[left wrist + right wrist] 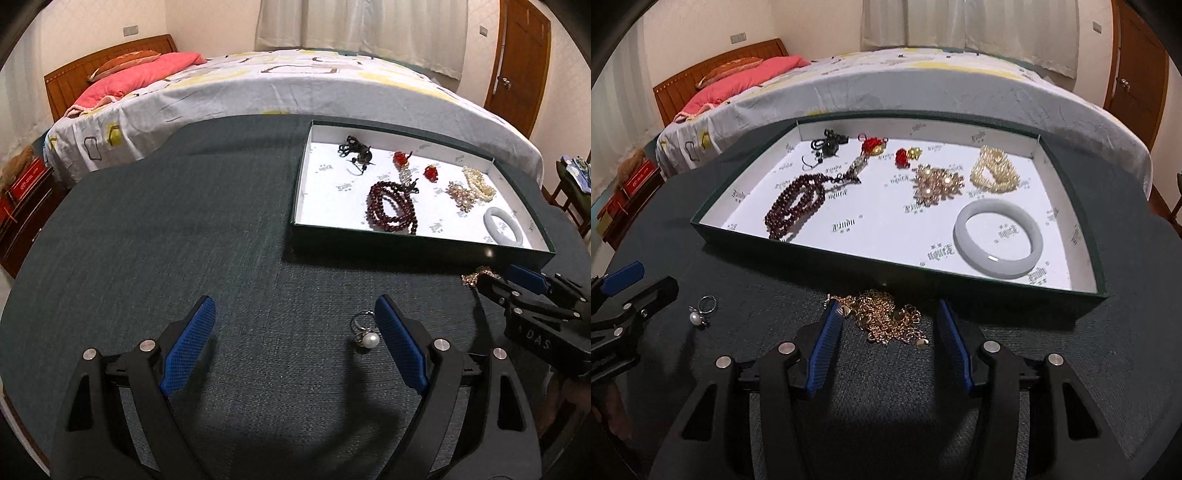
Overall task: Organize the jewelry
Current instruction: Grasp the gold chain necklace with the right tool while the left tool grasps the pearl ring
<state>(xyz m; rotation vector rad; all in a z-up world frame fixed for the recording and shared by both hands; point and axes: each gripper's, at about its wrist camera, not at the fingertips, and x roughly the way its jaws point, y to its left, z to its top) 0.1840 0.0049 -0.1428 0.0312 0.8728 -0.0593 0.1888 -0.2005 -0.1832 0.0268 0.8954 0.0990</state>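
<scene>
A dark green tray (pixel 417 245) (pixel 827 260) with a white lining holds dark red beads (pixel 391 208) (pixel 796 206), a pale jade bangle (pixel 504 227) (pixel 997 238), a pearl bracelet (pixel 995 170), a gold brooch (pixel 936 184) and red charms (pixel 903 157). My left gripper (pixel 295 317) is open; a pearl ring (pixel 365 330) (pixel 701 312) lies on the cloth just inside its right finger. My right gripper (pixel 890 314) (pixel 511 278) is open around a gold chain (pixel 886 319) (pixel 474 277) lying in front of the tray.
The table has a dark green cloth (pixel 166 229). A bed (pixel 280 85) with a pink pillow (pixel 144 72) stands behind it. A wooden door (pixel 521 59) is at the back right, a low cabinet (pixel 26 210) at the left.
</scene>
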